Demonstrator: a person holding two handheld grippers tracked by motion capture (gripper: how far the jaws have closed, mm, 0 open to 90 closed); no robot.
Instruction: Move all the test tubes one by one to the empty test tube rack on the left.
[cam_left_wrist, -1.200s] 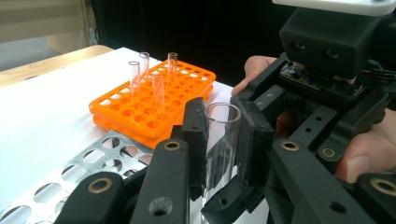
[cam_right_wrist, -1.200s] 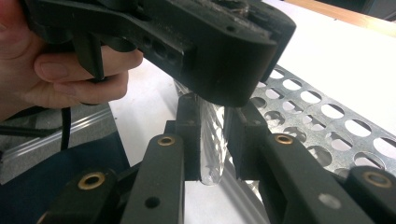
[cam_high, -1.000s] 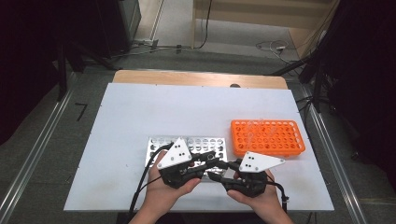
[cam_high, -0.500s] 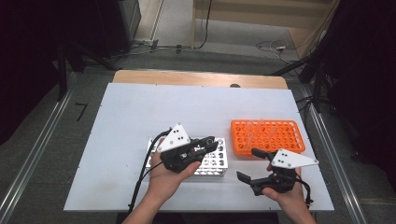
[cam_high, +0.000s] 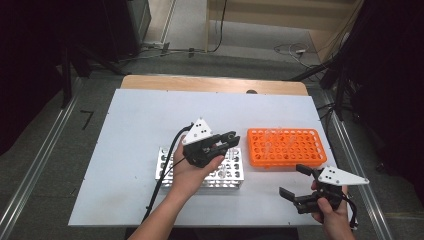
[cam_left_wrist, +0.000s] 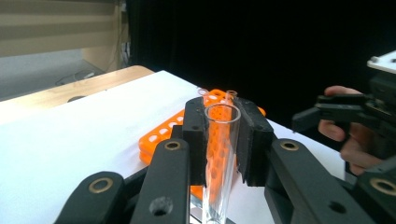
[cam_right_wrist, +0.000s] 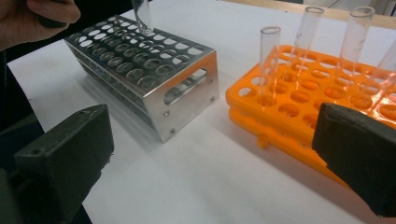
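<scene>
Gripping a glass test tube (cam_left_wrist: 220, 154), left gripper (cam_high: 226, 142) hovers over metal rack (cam_high: 165, 165); right gripper (cam_high: 295, 182), near right, jaws just opened wide, empty

Beyond my jaws the white table (cam_high: 150, 125) runs out to a pale wooden edge (cam_high: 215, 84). Past that lies grey floor (cam_high: 240, 40) with loose cables (cam_high: 290, 49) (a light wooden unit (cam_high: 280, 10) stands behind them). Dark curtains (cam_high: 395, 75) hang to either side, and metal rails (cam_high: 35, 170) flank the table.
</scene>
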